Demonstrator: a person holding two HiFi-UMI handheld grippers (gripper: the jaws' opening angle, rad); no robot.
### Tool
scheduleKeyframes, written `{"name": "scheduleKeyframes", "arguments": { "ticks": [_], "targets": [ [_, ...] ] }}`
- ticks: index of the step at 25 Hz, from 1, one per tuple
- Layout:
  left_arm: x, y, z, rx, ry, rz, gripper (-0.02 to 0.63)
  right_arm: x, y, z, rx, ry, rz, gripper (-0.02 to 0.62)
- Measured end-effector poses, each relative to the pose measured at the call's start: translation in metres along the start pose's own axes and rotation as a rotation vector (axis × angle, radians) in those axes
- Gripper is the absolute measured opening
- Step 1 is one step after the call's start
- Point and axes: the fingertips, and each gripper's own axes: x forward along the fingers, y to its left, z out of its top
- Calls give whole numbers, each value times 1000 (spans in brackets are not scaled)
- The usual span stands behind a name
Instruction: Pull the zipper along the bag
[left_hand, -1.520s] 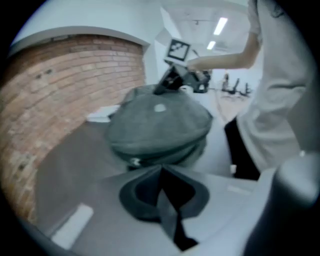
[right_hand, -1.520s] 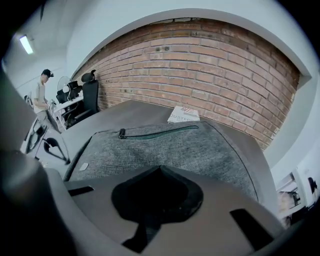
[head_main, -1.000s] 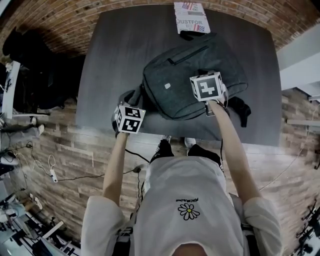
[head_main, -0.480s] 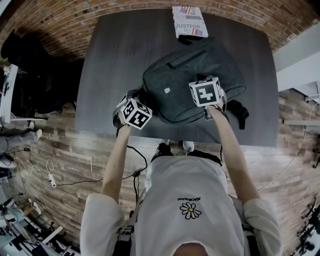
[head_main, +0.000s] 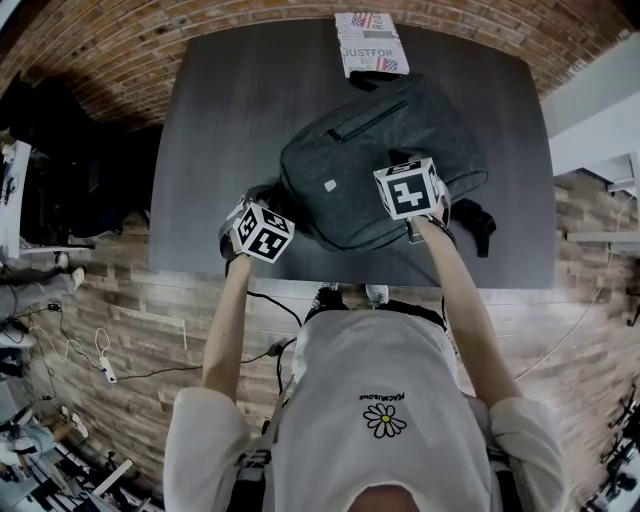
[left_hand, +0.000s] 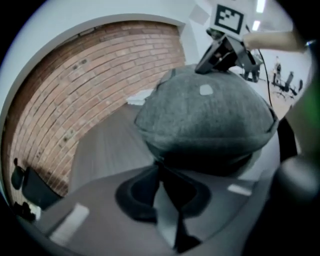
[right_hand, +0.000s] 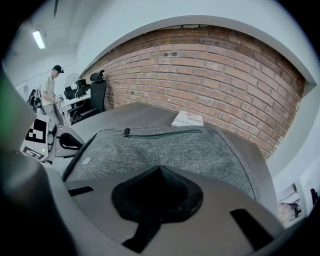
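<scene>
Left gripper view: left gripper (left_hand: 167, 202), 2 jaws all but closed, pinching a dark strap (left_hand: 161, 172) at the corner of the bag (left_hand: 205, 117). Right gripper view: right gripper (right_hand: 156, 194), jaws together at the bag's near edge; any hold cannot be made out. Head view: bag at frame centre on table (head_main: 230, 110); booklet (head_main: 368, 45) at top edge.

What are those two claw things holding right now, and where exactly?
The left gripper pinches a dark strap at one end of the bag. The right gripper is closed at the bag's near edge; whether it grips fabric cannot be told.
</scene>
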Motion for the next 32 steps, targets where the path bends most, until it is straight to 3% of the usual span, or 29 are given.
{"name": "scheduleKeyframes", "arguments": {
  "ticks": [6,12,17,22,27,30,32],
  "targets": [
    [7,0,-1,44,24,-59,29,0,-2,0,11,-2,13,1],
    [3,-3,-7,182,30,-50,6,0,1,0,9,-14,7,2],
    [-4,-8,-6,125,27,-152,5,0,1,0,-3,-16,0,2],
    [-28,-39,-14,200,66,-295,5,-1,3,-4,-29,-2,3,0],
    [-53,-86,-23,186,98,-467,6,-2,9,-5,-73,-12,2,0],
    [-51,-98,-29,148,96,-431,6,-3,12,-5,-125,-21,23,0],
    [-49,-99,-31,83,86,-387,6,-11,20,-2,-175,-21,98,1]
  ]
}}
